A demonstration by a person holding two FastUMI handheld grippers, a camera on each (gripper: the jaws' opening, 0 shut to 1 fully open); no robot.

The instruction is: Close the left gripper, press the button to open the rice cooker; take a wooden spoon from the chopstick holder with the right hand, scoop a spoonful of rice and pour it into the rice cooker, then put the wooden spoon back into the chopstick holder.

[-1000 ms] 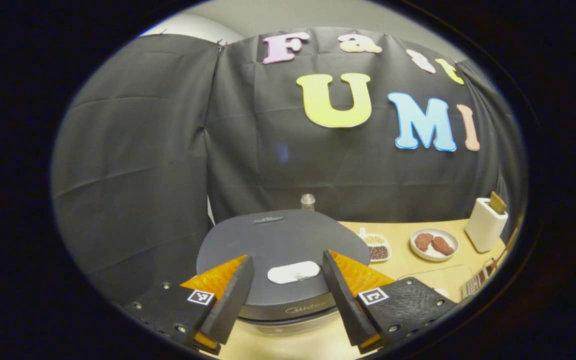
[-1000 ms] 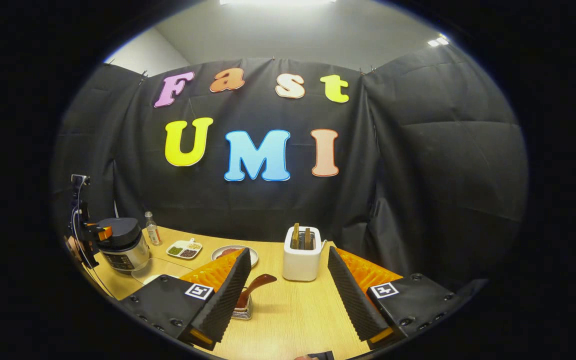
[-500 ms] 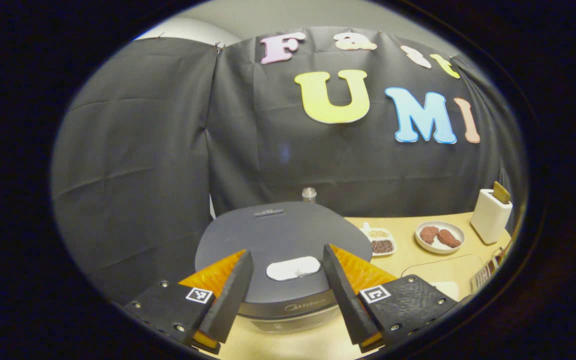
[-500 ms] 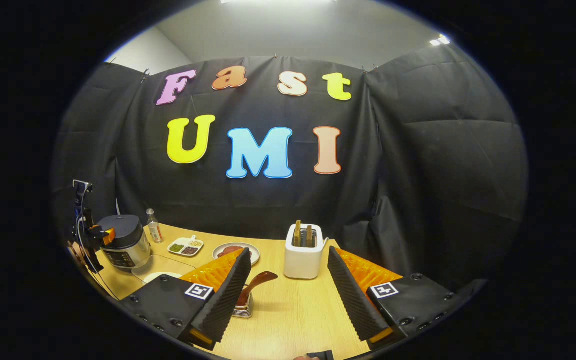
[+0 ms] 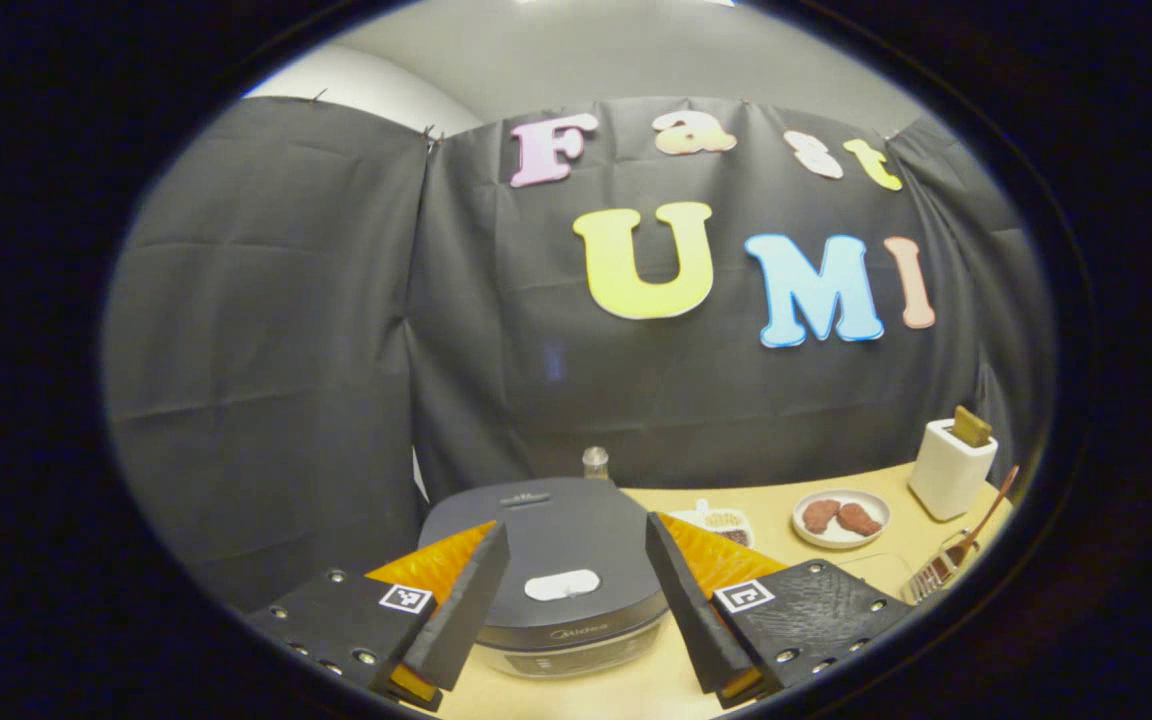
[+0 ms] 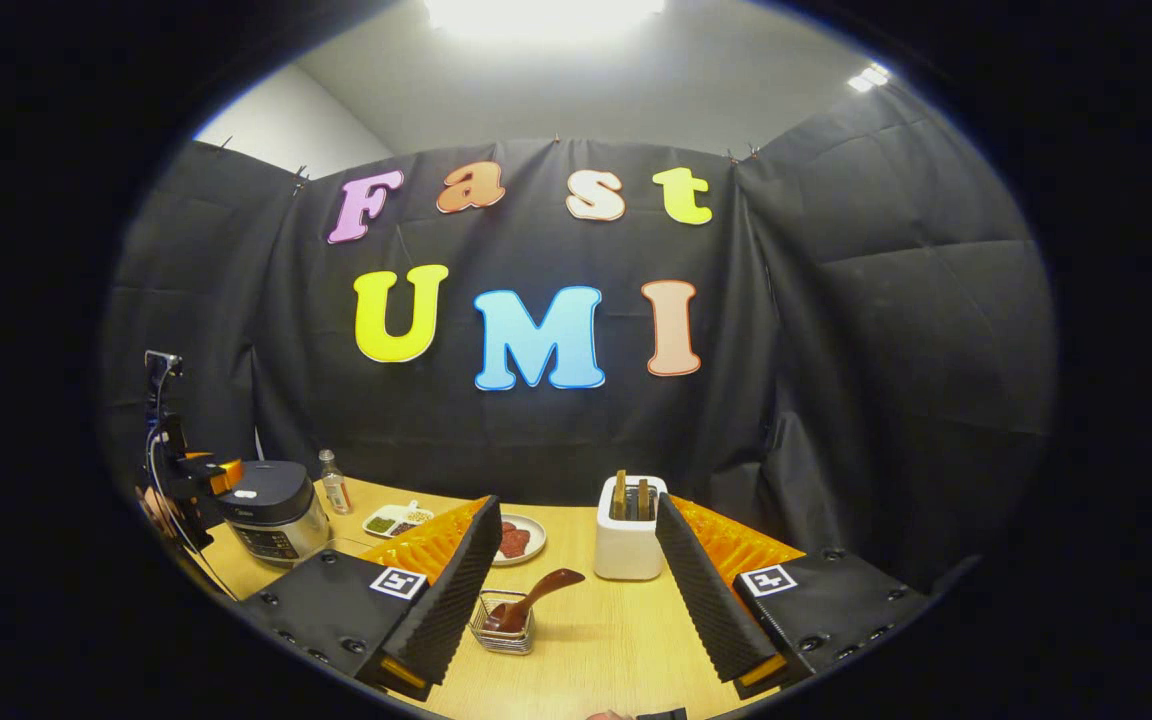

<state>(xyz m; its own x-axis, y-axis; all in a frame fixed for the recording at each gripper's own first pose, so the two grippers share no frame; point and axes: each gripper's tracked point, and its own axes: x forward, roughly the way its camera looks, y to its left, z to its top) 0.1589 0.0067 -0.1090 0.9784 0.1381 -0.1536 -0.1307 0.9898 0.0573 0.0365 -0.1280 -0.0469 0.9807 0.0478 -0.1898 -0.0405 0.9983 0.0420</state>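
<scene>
Dark round rice cooker (image 5: 556, 570) lid shut, white button (image 5: 562, 585) unpressed; left gripper (image 5: 568, 610) jaws wide above it. Right gripper (image 6: 576, 590) jaws wide, empty; brown wooden spoon (image 6: 534, 600) untouched in wire chopstick holder (image 6: 502, 632).

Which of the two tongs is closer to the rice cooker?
Left. The left tongs hang open just before the rice cooker; the right tongs are far off, by the chopstick holder.

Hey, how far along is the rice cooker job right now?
Nothing looks done yet. The rice cooker lid is down, its button unpressed. In hand: the left tongs are open and hover in front of the cooker, not yet closed for the press. The right tongs are open and empty, and the wooden spoon sits in the chopstick holder. Pressing, scooping, pouring and returning the spoon remain.
</scene>
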